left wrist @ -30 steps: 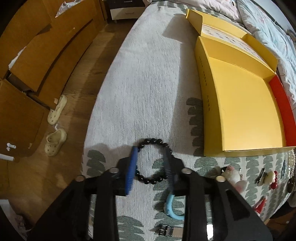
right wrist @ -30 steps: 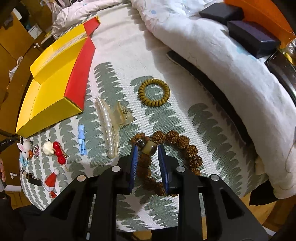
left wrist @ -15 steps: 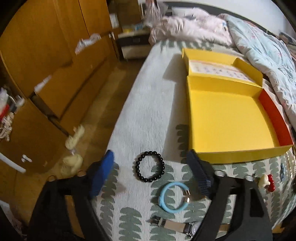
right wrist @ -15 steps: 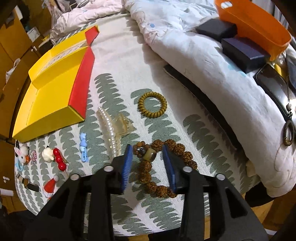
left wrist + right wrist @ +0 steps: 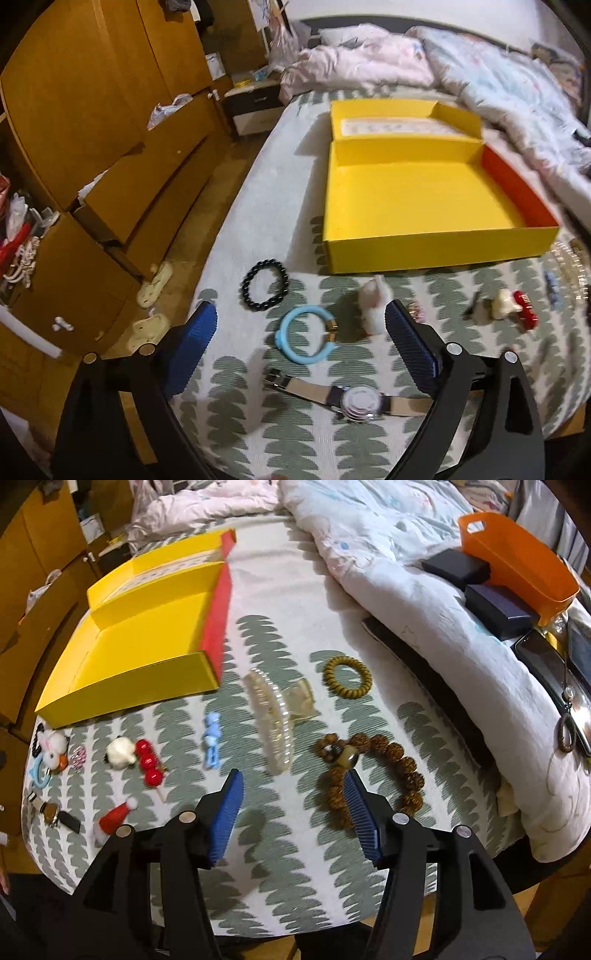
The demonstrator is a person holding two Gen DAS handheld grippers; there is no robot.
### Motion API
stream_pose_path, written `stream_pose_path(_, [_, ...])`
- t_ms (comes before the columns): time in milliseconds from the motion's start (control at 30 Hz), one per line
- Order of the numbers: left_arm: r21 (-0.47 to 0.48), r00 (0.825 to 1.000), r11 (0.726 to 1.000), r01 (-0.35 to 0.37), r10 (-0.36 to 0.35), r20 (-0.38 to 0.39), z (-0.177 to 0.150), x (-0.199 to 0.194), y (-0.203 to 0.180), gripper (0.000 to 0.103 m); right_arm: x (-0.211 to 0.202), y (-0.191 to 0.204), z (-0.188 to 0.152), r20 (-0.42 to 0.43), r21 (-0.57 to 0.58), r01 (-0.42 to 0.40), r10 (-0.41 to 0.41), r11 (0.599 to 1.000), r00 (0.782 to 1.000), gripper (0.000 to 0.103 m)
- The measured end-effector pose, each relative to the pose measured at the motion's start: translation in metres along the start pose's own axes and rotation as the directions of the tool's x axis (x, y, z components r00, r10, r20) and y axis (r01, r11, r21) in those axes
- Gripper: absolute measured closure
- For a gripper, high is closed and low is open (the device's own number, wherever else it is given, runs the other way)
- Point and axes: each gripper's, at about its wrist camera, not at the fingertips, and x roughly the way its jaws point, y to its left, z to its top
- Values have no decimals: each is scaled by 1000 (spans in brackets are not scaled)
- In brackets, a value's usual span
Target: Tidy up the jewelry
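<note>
An open yellow box (image 5: 417,206) with a red side lies on the bed; it also shows in the right wrist view (image 5: 140,642). My left gripper (image 5: 299,332) is open and empty, raised above a black bead bracelet (image 5: 264,284), a light blue bangle (image 5: 304,335) and a wristwatch (image 5: 354,400). My right gripper (image 5: 293,797) is open and empty, above the bedspread beside a brown bead bracelet (image 5: 373,775). A pearl hair claw (image 5: 273,716), a coiled olive hair tie (image 5: 347,672) and a blue clip (image 5: 211,746) lie beyond it.
Small hair clips lie along the bed's front edge: white bunny (image 5: 375,306), red beads (image 5: 149,762), santa hat (image 5: 114,816). A crumpled duvet (image 5: 424,602) carries dark boxes (image 5: 495,605) and an orange basket (image 5: 517,565). Wooden wardrobe (image 5: 92,129) and slippers (image 5: 155,284) stand left.
Both grippers opened wide and pulled back and up. The left let go of the black bracelet, the right let go of the brown bracelet; both bracelets lie on the bed.
</note>
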Motion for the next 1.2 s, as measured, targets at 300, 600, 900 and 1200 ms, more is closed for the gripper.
stream_pose_path(300, [-33, 993, 999, 30, -26, 114, -12, -34, -1, 6, 7, 12, -21, -19, -26, 24, -24, 999, 1000, 43])
stream_pose_path(600, [-34, 995, 999, 42, -38, 92, -11, -27, -3, 6, 13, 14, -26, -41, -30, 38, -39, 999, 998, 43])
stream_pose_path(900, [-17, 997, 999, 49, -48, 56, -14, -23, -10, 6, 12, 12, -29, -48, -28, 41, -43, 999, 998, 43])
stream_pose_path(1200, [-21, 996, 998, 57, -55, 73, -17, -28, -10, 6, 13, 11, -33, -56, -26, 36, -38, 999, 998, 43])
